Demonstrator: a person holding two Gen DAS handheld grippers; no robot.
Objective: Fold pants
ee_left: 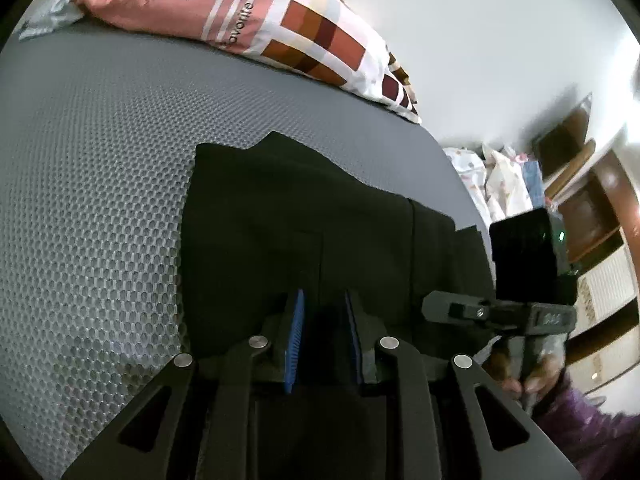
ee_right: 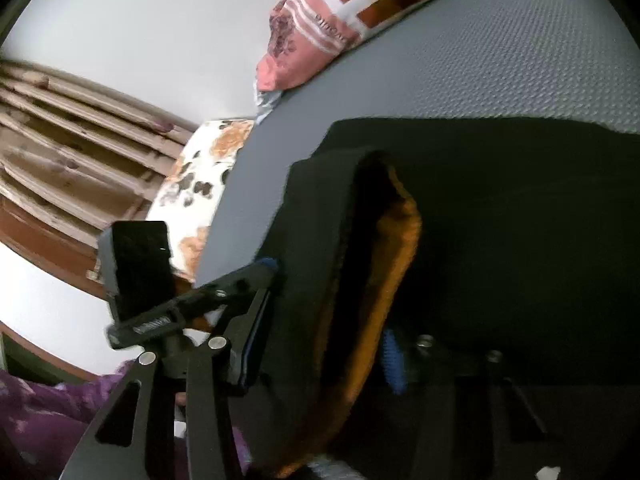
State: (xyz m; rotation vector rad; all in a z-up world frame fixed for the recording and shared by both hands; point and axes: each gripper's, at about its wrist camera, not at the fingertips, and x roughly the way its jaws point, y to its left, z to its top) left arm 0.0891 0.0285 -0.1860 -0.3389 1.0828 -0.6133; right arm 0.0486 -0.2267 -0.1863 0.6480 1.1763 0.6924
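Black pants [ee_left: 300, 220] lie folded flat on a grey mesh mattress [ee_left: 100, 160]. My left gripper [ee_left: 324, 336] sits at their near edge, its blue pads a narrow gap apart with black cloth filling that gap. The right gripper [ee_left: 440, 306] reaches in at the pants' right edge. In the right wrist view the pants [ee_right: 500, 220] show a raised fold with orange lining [ee_right: 400, 240]. That fold runs between the pads of my right gripper [ee_right: 324, 340], which is closed on it. The left gripper's fingertip [ee_right: 267, 264] touches the pants' left edge.
A pink and checked pillow [ee_left: 280, 20] lies at the mattress's far end. A floral sheet [ee_right: 200, 184] hangs past the mattress edge [ee_right: 240, 184]. Wooden shelves [ee_left: 592, 208] and white walls stand beyond. A hand in a purple sleeve [ee_left: 580, 432] holds the right gripper.
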